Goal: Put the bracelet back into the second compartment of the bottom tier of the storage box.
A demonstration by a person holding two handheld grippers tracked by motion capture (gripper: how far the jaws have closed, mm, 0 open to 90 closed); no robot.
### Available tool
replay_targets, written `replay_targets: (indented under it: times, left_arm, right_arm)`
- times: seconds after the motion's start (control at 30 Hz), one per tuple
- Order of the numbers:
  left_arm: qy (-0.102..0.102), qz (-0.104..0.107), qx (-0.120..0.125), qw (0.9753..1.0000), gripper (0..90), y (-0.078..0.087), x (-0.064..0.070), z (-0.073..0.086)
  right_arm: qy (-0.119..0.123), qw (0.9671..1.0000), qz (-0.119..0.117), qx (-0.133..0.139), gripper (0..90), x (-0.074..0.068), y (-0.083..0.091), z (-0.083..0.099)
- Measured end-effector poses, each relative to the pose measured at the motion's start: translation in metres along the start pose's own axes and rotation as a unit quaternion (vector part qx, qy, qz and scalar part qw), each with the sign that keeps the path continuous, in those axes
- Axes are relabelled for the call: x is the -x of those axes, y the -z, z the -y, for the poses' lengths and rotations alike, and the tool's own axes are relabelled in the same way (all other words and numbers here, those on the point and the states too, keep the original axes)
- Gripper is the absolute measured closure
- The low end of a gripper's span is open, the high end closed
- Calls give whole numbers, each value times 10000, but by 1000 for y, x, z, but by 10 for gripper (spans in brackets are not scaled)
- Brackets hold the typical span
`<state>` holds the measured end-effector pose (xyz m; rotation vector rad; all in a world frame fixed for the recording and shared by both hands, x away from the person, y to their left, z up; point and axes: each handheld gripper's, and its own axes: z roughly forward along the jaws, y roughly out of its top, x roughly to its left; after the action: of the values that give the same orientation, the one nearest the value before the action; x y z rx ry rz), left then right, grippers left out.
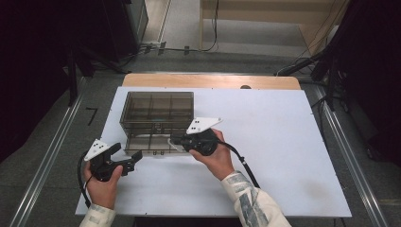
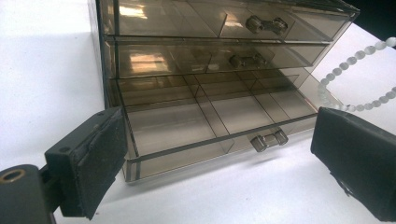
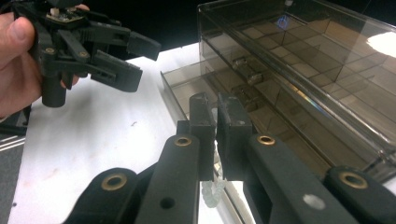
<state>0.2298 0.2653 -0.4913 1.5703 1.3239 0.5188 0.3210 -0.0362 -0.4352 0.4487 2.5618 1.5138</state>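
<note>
Right tongs [image 3: 215, 140], closed on a limp, light bead necklace [image 2: 355, 79], hold it over the open bottom drawer [image 2: 210, 121] of the organizer on the desk [image 1: 265, 142]; left tongs [image 1: 124, 161] gape wide. Grip the strand itself; beads slip.

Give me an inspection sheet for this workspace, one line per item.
Surface: white table top, faint smudges.
Job's things: smoky clear drawer organizer with three drawers, bottom drawer pulled out, its compartments look empty; white bead string hanging over that drawer.
Clutter: nothing seen.
Grippers: left tool open, near the organizer's front left corner, holding nothing; right tool shut on the bead string.
Cables: one black cable trails from the right tool, another from the left.
Surroundings: grey floor, metal rails, dark equipment, wooden furniture behind.
</note>
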Motion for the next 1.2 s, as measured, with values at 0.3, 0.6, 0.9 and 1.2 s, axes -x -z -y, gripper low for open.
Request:
replay_targets:
  times: [0.3, 0.6, 0.9, 1.2]
  left_arm:
    - [11, 9, -3, 10000, 45, 0, 0, 0]
    - [13, 12, 3, 10000, 45, 0, 0, 0]
    - [14, 15, -7, 10000, 45, 0, -1, 0]
    - [17, 29, 1, 10000, 45, 0, -1, 0]
  right_arm:
    - [-23, 10000, -2, 57, 835, 4, -12, -5]
    - [-87, 9999, -35, 49, 835, 9, -29, -8]
    - [-151, 9999, -51, 16, 835, 13, -45, -7]
    - [-181, 9998, -97, -43, 835, 13, -58, -8]
